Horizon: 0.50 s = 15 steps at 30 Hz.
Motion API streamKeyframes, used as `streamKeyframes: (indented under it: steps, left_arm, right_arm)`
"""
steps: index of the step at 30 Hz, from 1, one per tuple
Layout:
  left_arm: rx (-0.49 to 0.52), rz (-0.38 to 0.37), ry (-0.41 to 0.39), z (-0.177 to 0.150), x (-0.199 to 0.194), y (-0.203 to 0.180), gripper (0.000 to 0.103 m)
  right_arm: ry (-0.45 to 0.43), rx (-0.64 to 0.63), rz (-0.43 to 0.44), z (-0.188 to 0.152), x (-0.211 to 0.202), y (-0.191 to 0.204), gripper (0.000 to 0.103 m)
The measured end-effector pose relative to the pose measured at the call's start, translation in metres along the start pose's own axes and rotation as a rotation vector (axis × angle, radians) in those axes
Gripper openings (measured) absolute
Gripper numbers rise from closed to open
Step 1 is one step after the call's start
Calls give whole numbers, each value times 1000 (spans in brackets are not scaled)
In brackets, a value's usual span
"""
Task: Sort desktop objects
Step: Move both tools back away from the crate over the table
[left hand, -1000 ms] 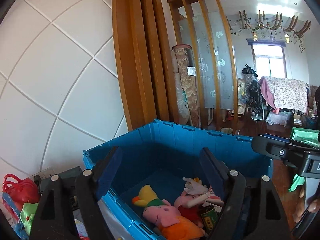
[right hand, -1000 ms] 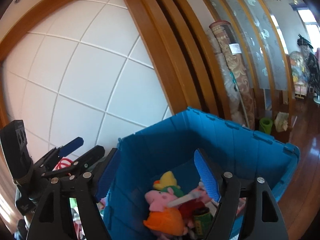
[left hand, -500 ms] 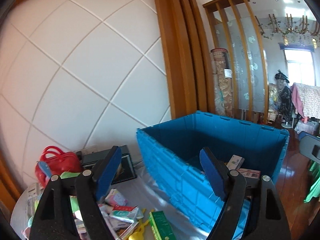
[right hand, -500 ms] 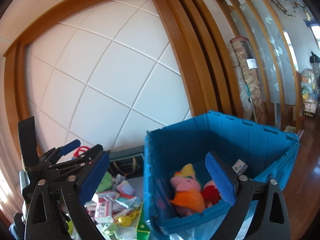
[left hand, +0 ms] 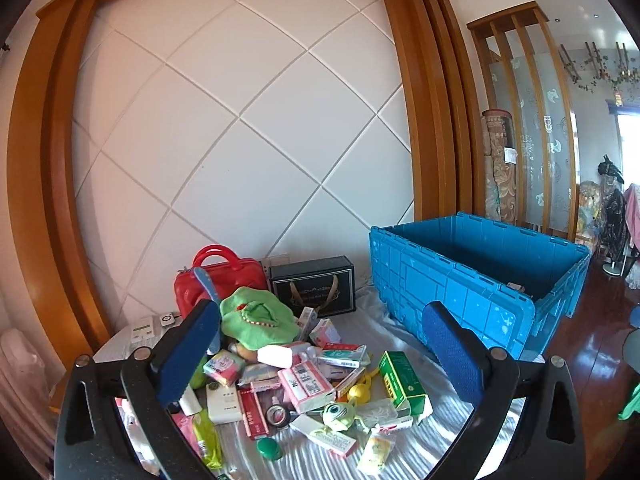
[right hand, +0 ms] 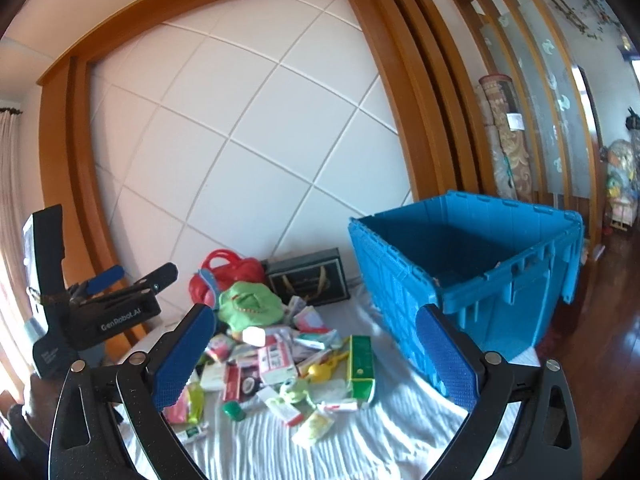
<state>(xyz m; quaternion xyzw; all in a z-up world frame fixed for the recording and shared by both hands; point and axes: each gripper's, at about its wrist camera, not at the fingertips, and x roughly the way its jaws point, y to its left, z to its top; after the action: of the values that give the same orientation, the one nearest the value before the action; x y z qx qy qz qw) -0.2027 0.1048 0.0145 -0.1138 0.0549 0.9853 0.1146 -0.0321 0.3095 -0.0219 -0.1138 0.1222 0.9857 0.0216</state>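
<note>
Clutter (left hand: 304,376) lies heaped beside the blue crate (left hand: 460,280) (both empty); left gripper (left hand: 320,356) jaws opening, right gripper (right hand: 316,354) wide.

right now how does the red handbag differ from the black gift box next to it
The red handbag is glossy and rounded with stiff looped handles standing up; the black gift box is matte and square-edged with tan ribbon handles hanging down its front. The handbag is partly hidden behind the green plush; the box's front face shows almost whole. Both stand upright against the white wall panel, behind the pile of small items.
</note>
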Motion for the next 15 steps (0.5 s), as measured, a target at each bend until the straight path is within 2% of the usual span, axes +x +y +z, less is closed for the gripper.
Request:
streamKeyframes:
  steps: [8, 15]
  left_arm:
    - [-17, 14, -22, -7, -41, 13, 102]
    - [-8, 0, -53, -10, -56, 7, 102]
  right_arm:
    - [-13, -29, 10, -12, -41, 30, 103]
    - [-8, -50, 8, -11, -55, 32, 103]
